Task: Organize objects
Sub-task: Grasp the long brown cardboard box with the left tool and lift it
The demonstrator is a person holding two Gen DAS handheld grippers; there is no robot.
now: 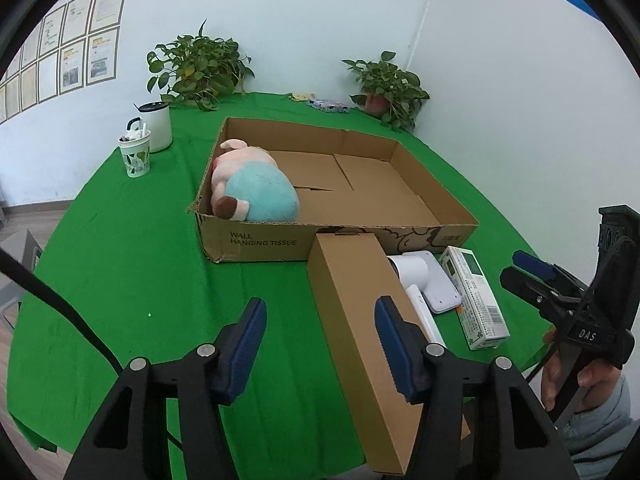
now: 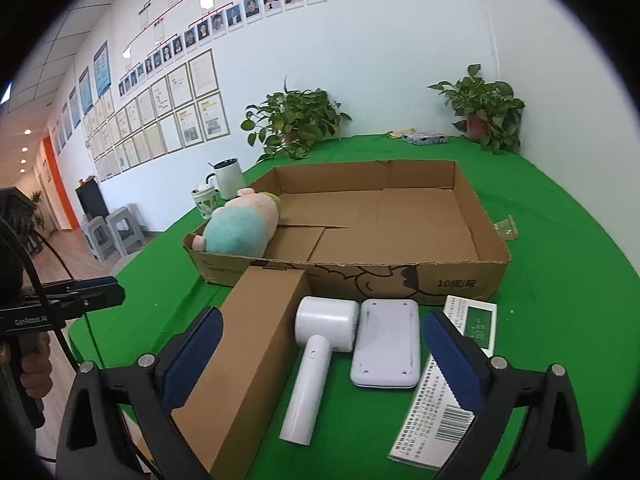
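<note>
We see long brown box (image 1: 360,320) right of left gripper (image 1: 320,322), jaws apart, right pad (image 1: 390,344) overlapping box, contact unclear

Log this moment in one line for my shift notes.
plush pig in cardboard tray | long brown box outside | left gripper open | right gripper open

The left gripper (image 1: 320,340) pointed down and forward, its blue pads (image 1: 250,336) apart with nothing pressed between them. The right gripper (image 2: 322,360) also tilted downward, jaws spread wide and gripping nothing. From the left wrist view, a hand (image 1: 576,376) in a grey sleeve (image 1: 608,428) held the right gripper's handle off to the right.
</note>
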